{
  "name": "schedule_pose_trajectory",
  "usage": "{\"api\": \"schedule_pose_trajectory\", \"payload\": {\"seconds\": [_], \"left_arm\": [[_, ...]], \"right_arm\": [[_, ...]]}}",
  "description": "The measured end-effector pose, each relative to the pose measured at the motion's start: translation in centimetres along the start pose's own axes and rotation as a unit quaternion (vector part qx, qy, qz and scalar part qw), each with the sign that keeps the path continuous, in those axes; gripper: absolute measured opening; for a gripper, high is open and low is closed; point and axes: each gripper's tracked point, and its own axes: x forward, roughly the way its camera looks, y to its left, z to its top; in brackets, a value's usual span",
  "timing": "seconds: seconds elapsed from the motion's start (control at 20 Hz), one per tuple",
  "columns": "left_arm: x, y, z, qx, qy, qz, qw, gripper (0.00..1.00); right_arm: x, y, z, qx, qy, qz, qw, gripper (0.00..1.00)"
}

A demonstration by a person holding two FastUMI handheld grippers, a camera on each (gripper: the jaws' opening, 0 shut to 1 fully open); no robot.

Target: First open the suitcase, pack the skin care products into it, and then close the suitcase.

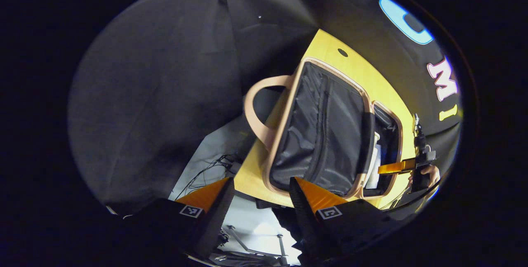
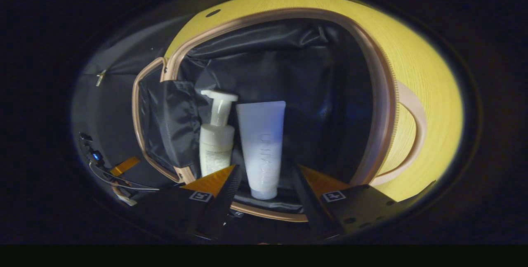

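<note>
**Suitcase Open, Two Skin Care Items Inside**

**Left gripper view.** The left hand-held gripper (image 1: 260, 201) sits at the bottom of the view with its two fingers spread apart and nothing between them; it is released. Beyond it lies the open suitcase (image 1: 326, 135), a yellow shell with a pale pink rim and a dark fabric lining. The lid half fills the middle of the view, with its pink carry handle (image 1: 258, 110) looping out on the left. The base half lies to the right of the hinge, and something white (image 1: 373, 164) shows inside it, too small to identify. At the far right, the right hand-held gripper (image 1: 398, 167) reaches toward the base half, held by a hand (image 1: 431, 174). Below the suitcase, a pale floor with loose cables (image 1: 206, 168) is visible.

**Right gripper view.** The right hand-held gripper (image 2: 266, 192) is at the bottom of the view, fingers parted and holding nothing; it is released. Directly ahead is the base half of the suitcase, its pink rim (image 2: 379, 106) framing the dark lining. Two skin care products lie inside, side by side and just touching: a white pump bottle (image 2: 216, 143) on the left and a pale tube (image 2: 262, 143) on the right, its cap end nearest the gripper, between the fingers. A fold of dark lining (image 2: 169, 131) hangs at the left edge of the compartment. At far left, the left hand-held gripper (image 2: 123, 166) shows small and dim; its state cannot be judged there.
</note>
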Motion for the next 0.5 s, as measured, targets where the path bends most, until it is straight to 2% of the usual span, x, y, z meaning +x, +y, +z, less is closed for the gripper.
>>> {"api": "schedule_pose_trajectory", "payload": {"seconds": [0.05,0.1,0.15,0.2,0.25,0.4,0.5], "left_arm": [[0.1,0.3,0.9,0.0,-0.003,0.001,1.0,0.86],[0.1,0.5,2.0,-0.004,-0.01,-0.001,1.0,0.86],[0.2,0.5,3.1,-0.012,-0.015,-0.005,1.0,0.86],[0.2,0.5,4.3,-0.025,-0.02,-0.01,0.999,0.85],[0.6,0.6,5.5,-0.036,-0.022,-0.011,0.999,0.85],[3.1,2.8,7.4,-0.035,-0.014,0.017,0.999,0.86],[4.4,3.0,8.3,-0.032,-0.001,0.025,0.999,0.86]], "right_arm": [[-0.6,0.0,-0.1,-0.007,-0.006,0.001,1.0,0.87],[-1.3,0.2,-0.3,-0.011,-0.012,0.007,1.0,0.81],[-2.0,0.5,-0.3,-0.014,-0.02,0.014,1.0,0.86],[-3.0,0.3,-0.5,-0.02,-0.029,0.023,0.999,0.87],[-3.8,0.6,-0.5,-0.027,-0.042,0.035,0.998,0.97],[-7.0,1.4,-1.4,-0.051,-0.067,0.072,0.994,0.97],[-8.8,1.0,-2.1,-0.059,-0.081,0.081,0.992,0.97]]}}
